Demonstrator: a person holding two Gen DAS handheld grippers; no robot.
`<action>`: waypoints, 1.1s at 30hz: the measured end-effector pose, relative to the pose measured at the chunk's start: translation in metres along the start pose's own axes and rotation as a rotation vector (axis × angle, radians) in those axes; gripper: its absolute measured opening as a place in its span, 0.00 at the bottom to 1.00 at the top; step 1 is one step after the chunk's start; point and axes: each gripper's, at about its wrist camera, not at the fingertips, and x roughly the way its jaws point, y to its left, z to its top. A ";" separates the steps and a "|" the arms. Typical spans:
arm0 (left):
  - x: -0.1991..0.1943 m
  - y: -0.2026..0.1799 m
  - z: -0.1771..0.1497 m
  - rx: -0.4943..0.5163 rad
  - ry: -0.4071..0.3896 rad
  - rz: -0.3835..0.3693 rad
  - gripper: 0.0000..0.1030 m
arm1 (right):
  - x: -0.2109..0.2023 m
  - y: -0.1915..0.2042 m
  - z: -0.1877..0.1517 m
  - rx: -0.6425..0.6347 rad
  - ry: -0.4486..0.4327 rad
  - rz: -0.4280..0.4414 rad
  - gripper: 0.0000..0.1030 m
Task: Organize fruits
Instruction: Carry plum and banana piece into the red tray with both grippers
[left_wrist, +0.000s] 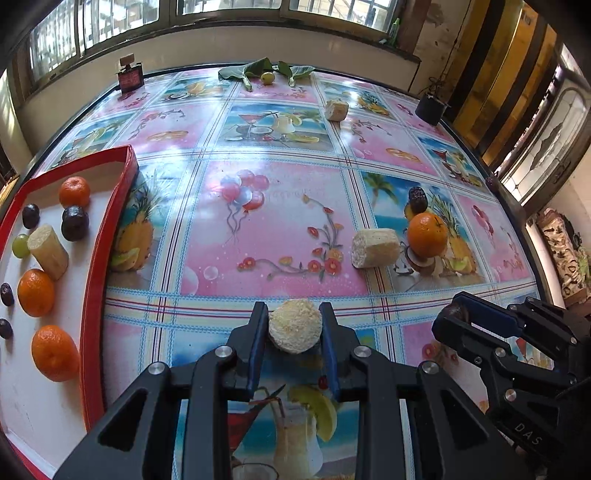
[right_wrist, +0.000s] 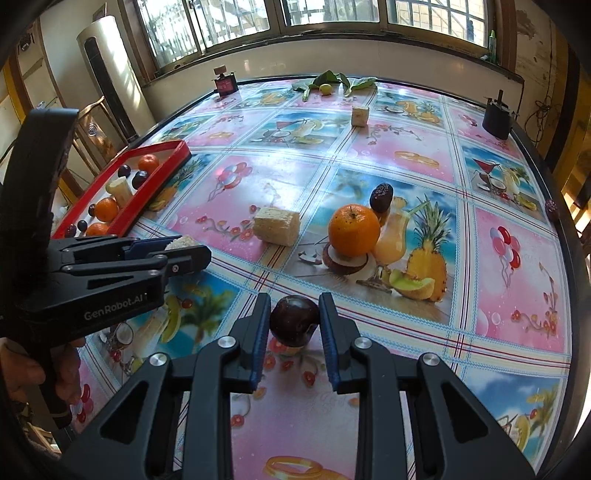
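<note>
Left gripper: the left gripper (left_wrist: 294, 326) is closed around a pale sugarcane piece (left_wrist: 294, 326), its blue-lined fingers (left_wrist: 258, 332) pressing each side; seen from the right wrist camera, the left gripper (right_wrist: 184, 254) is held low over the table, near the tray's closest corner.
Right gripper: the right gripper (right_wrist: 294, 321) is clamped on a dark plum (right_wrist: 294, 319), one finger against each side; from the left wrist camera the right gripper (left_wrist: 458, 317) sits off to the right, with something dark and round between its tips.
Hand: a hand (right_wrist: 22, 373) grips the left gripper's handle at the lower left edge of the right wrist view.
Tray: a red-rimmed tray (left_wrist: 122, 206) with a white floor lies at the table's left side; it holds three tangerines (left_wrist: 36, 292), several dark plums (left_wrist: 75, 222), a green grape (left_wrist: 21, 245) and a cut cane stick (left_wrist: 48, 251).
Table: the table (left_wrist: 280, 229) wears a glossy cloth printed with fruit, drinks and balloons.
Loose fruit: an orange (left_wrist: 427, 235) stands right of centre, a dark wrinkled fruit (left_wrist: 417, 199) just behind it and another cane chunk (left_wrist: 375, 247) just to its left.
Far side: one more cane chunk (left_wrist: 336, 110) lies farther back; a small yellow-green fruit (left_wrist: 267, 77) rests among green leaves (left_wrist: 251, 70) at the far edge.
Corners: a dark red box (left_wrist: 130, 77) stands at the far left, a black pot (left_wrist: 429, 109) at the far right.
</note>
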 end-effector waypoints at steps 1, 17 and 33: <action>-0.003 -0.001 -0.003 0.002 -0.001 -0.003 0.26 | -0.001 0.002 -0.003 0.001 0.006 -0.002 0.27; -0.066 0.014 -0.018 0.042 -0.064 -0.035 0.27 | -0.009 0.064 0.008 -0.042 -0.006 -0.004 0.27; -0.118 0.136 -0.025 -0.113 -0.146 0.104 0.27 | 0.017 0.194 0.054 -0.221 -0.028 0.148 0.28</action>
